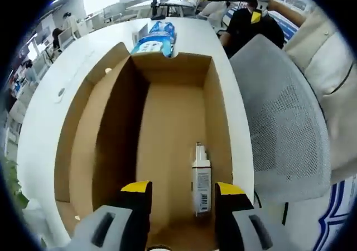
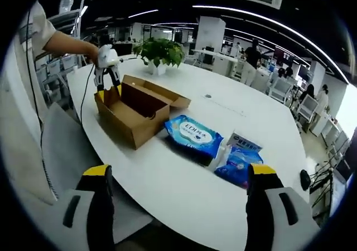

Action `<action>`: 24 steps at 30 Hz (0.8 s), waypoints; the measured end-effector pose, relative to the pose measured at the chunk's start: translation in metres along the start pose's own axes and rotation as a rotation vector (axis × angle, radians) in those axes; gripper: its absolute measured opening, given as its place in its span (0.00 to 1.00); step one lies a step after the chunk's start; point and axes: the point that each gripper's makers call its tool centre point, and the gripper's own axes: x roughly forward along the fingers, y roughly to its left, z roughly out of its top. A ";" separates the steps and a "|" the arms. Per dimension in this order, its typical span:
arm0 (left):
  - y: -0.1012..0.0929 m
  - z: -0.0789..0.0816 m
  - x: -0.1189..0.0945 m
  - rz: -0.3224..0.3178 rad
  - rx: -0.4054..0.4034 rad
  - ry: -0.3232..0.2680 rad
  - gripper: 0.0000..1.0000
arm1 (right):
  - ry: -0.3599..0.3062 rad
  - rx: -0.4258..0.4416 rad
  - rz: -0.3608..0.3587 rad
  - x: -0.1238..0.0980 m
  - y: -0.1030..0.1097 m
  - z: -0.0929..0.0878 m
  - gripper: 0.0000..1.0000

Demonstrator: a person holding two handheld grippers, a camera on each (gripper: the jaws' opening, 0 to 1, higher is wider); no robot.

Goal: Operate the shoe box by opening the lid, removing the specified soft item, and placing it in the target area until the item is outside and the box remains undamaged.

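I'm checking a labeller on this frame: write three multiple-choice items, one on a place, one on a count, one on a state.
1. Where does the white bottle lie?
A. inside the cardboard box
B. on the grey chair
C. beside the plant

2. How many blue packs lie on the table in the right gripper view?
A. none
B. two
C. five

3. How is the box lid?
A. taped shut
C. torn off
B. open

Answers: 1 A, the bottle rests on the box floor; 2 B, a large pack and a smaller one; 3 B, the flap folds back.

The left hand-held gripper (image 1: 182, 198) points downward with jaws apart, while the right hand-held gripper (image 2: 181, 181) gapes wide.
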 end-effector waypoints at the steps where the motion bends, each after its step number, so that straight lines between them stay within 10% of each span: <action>1: 0.001 0.000 0.003 -0.002 0.002 0.007 0.45 | -0.002 0.006 0.000 0.000 0.000 0.000 0.94; 24: -0.011 -0.013 0.042 -0.104 0.081 0.124 0.35 | -0.008 0.067 -0.011 0.003 -0.003 -0.008 0.93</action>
